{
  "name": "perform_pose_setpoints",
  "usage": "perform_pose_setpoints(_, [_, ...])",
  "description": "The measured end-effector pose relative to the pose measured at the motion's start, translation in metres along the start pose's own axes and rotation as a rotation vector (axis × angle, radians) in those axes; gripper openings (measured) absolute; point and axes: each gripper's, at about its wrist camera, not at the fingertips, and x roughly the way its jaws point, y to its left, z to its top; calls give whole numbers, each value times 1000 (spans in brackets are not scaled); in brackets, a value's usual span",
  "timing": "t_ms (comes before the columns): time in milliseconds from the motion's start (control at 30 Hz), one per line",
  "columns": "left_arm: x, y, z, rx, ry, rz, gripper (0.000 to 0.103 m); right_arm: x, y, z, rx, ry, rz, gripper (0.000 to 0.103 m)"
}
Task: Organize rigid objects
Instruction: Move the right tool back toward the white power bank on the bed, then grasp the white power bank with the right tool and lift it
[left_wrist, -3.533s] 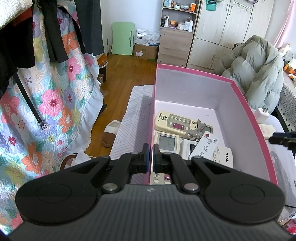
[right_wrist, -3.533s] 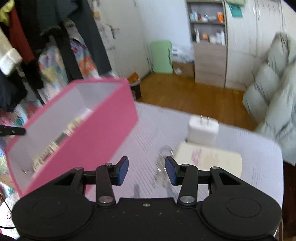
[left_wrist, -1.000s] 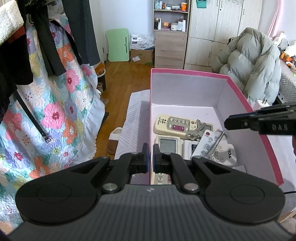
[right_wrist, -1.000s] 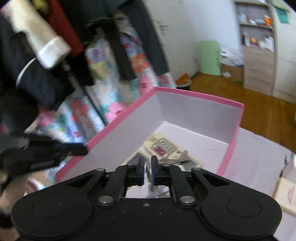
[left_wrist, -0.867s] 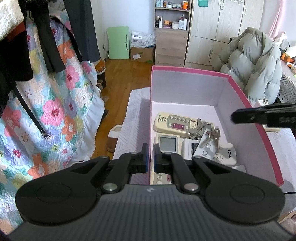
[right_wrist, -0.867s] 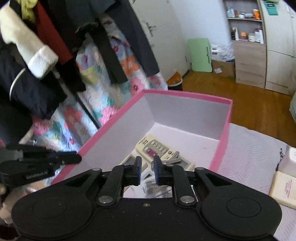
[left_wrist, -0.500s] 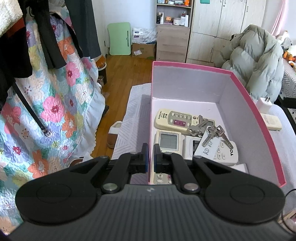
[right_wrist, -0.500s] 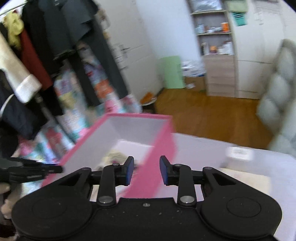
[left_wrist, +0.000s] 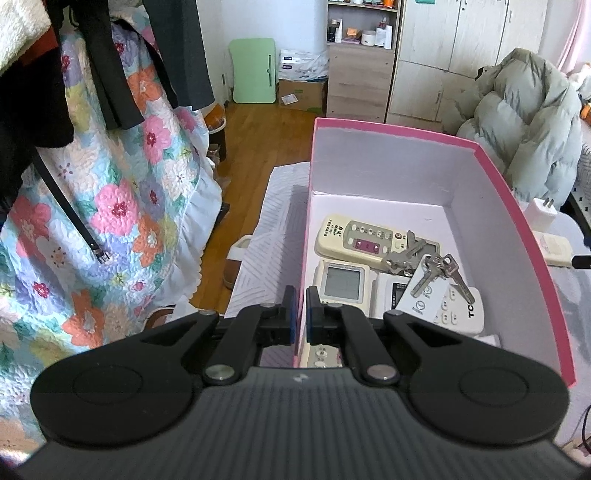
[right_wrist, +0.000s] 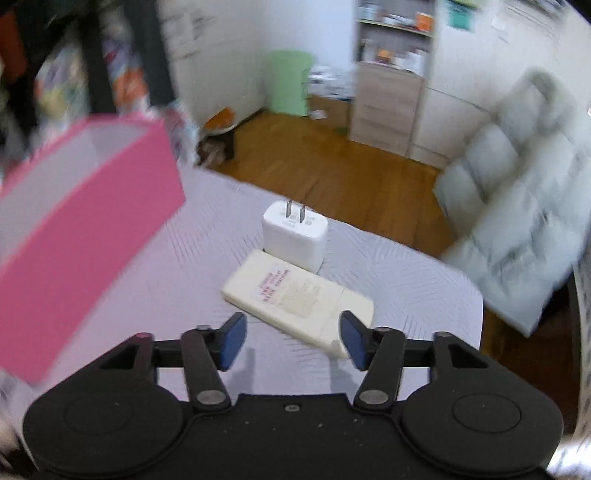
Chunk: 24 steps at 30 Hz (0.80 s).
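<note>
White remote (left_wrist: 456, 308) marked "TC"; left gripper (left_wrist: 300, 314) pinching pink box (left_wrist: 517, 221) wall; right gripper (right_wrist: 291, 338) just spread, empty.

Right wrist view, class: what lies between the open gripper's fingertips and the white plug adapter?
A cream remote control lying back-up before the adapter and right gripper.

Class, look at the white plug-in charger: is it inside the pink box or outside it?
Outside. The charger stands on the bed cover beside a cream remote, clear of the pink box.

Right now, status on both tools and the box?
Left tool shut on pink box wall. Right tool open, just widened, empty, over cream remote. White charger behind it. Nothing blocking.
</note>
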Motion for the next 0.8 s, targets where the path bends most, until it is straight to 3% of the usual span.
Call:
perform_pose_setpoints(200, [2, -1, 4, -6, 15, 18, 4, 42, -14, 16, -263, 140, 128, 73])
perform_pose_setpoints(267, [3, -1, 6, -16, 19, 18, 4, 53, -15, 27, -329, 145, 125, 79])
perform_pose_setpoints(433, [3, -6, 8, -4, 31, 40, 4, 77, -29, 41, -210, 198, 253, 83])
perform_pose_setpoints(800, [3, -8, 8, 12, 39, 61, 4, 47, 0, 9, -29, 183, 130, 63])
